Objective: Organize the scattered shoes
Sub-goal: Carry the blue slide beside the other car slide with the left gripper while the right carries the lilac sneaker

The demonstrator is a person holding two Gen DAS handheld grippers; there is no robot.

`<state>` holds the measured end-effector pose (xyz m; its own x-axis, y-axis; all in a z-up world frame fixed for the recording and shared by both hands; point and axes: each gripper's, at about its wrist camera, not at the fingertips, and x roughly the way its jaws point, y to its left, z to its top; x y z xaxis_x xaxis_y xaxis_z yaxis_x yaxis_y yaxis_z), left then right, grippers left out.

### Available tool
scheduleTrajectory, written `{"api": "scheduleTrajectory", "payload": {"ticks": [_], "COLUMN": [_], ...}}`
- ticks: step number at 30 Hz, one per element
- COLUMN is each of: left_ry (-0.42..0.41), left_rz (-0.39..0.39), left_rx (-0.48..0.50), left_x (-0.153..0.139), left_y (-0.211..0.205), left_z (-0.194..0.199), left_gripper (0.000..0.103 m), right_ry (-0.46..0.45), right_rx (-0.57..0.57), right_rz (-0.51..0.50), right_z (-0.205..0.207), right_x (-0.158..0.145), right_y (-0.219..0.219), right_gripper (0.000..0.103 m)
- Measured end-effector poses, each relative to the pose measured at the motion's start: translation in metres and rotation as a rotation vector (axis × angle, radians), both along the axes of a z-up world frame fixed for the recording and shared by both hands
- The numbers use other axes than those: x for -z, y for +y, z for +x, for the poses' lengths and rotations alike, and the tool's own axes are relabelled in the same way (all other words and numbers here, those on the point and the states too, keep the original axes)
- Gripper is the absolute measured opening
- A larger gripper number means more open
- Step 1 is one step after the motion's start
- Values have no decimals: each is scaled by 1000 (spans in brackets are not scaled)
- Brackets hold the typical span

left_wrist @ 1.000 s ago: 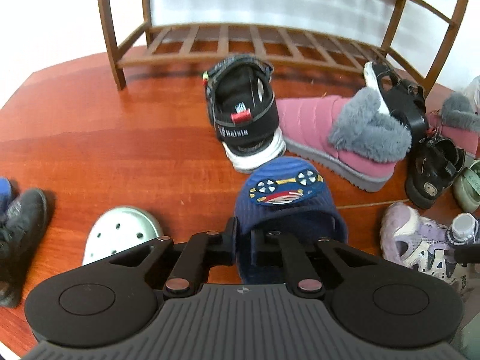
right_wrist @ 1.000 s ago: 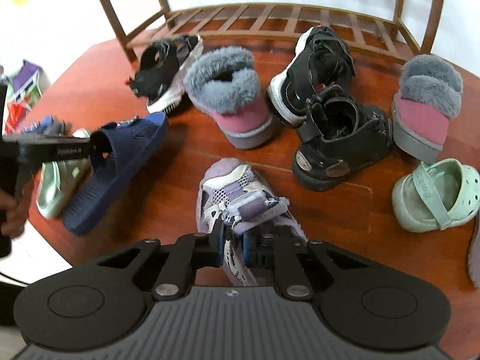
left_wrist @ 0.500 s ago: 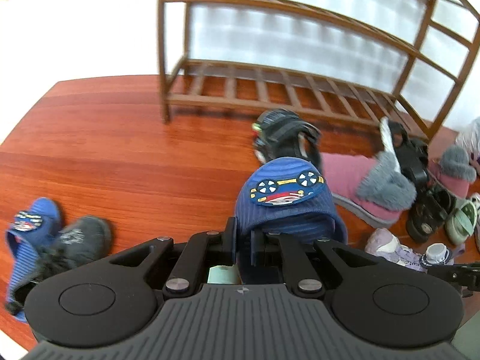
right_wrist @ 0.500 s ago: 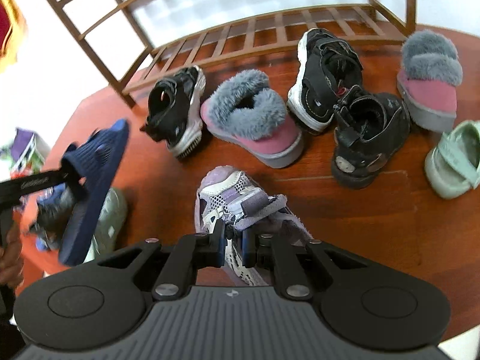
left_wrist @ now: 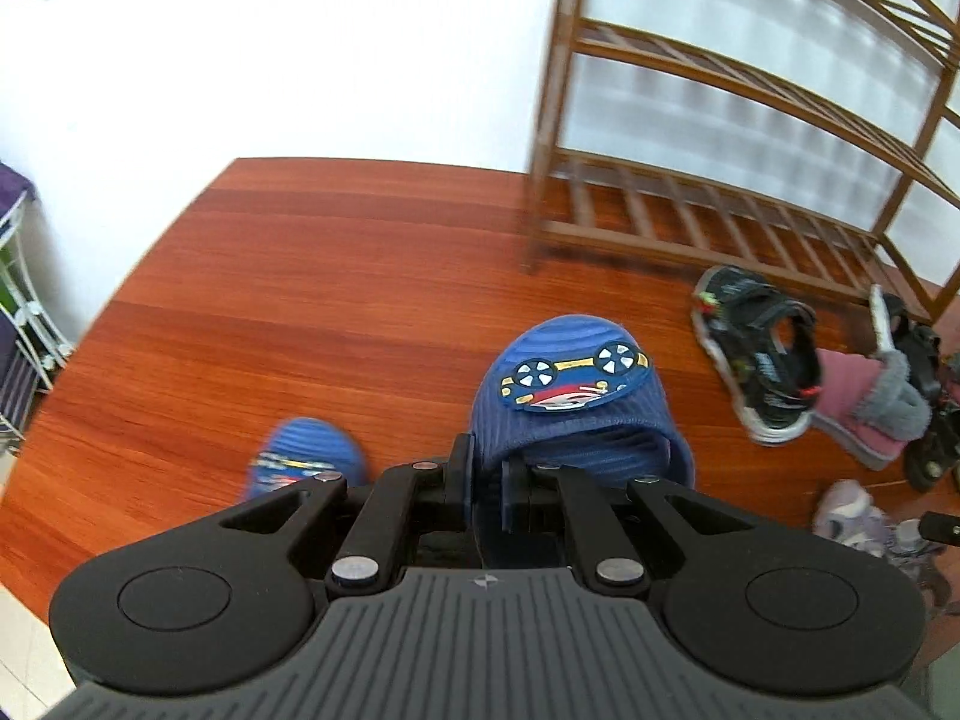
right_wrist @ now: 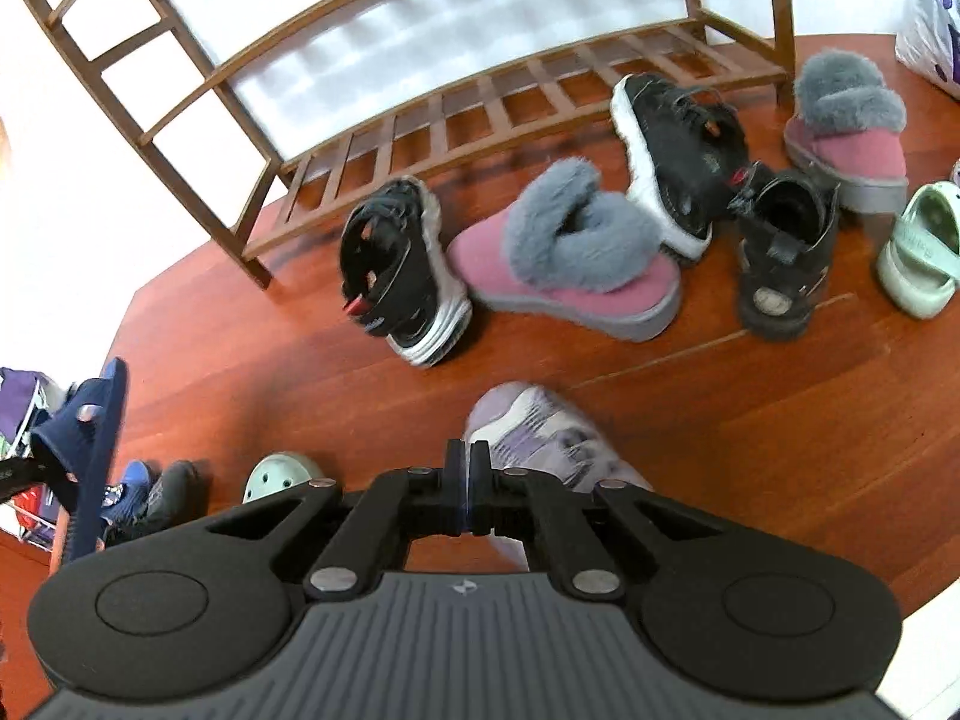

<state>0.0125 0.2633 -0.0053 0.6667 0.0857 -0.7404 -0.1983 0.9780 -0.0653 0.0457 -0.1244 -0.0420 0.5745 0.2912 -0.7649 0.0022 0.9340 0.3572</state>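
The left gripper pinches the heel end of a blue slipper held up in the air, its long way running forward, toe pointing away. Its twin slipper lies on the red-brown wooden floor. The right gripper is pressed together just above the purple sandal; I cannot tell if it grips it. A wooden shoe rack stands by the white wall

no readable text, lettering on black sandal strap too blurred

Right gripper closed above lilac sneaker, wooden rack behind
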Motion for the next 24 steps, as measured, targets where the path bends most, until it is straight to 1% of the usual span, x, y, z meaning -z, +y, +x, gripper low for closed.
{"api": "scheduleTrajectory", "payload": {"ticks": [3,8,9,10,11,12,13,16,19,24], "left_ry": [-3,1,3,6,7,8,11,20,26,55], "left_rz": [9,27,30,33,33,31,25,20,31,49], "left_rx": [-14,-40,-45,-51,-59,-68,-77,-103,-116,-114], "left_x": [-1,0,1,2,3,4,6,12,18,33], "left_y": [25,58,65,72,79,85,92,108,122,142], "left_z": [-7,-19,-21,-24,-26,-27,-29,-31,-33,-30], "left_gripper": [9,9,9,9,9,9,9,9,9,9], "right_ry": [9,15,16,17,18,19,19,20,21,22], "right_rx": [14,37,43,47,51,60,66,78,85,96], "right_rz": [-7,-43,-51,-58,-63,-74,-82,-99,-115,-145], "right_z": [-6,-17,-19,-20,-20,-23,-26,-31,-35,-45], "right_x": [2,3,2,2,3,2,2,1,0,-2], "right_y": [10,21,23,23,24,25,26,27,30,37], "right_gripper": [7,8,11,16,18,25,29,29,29,29]}}
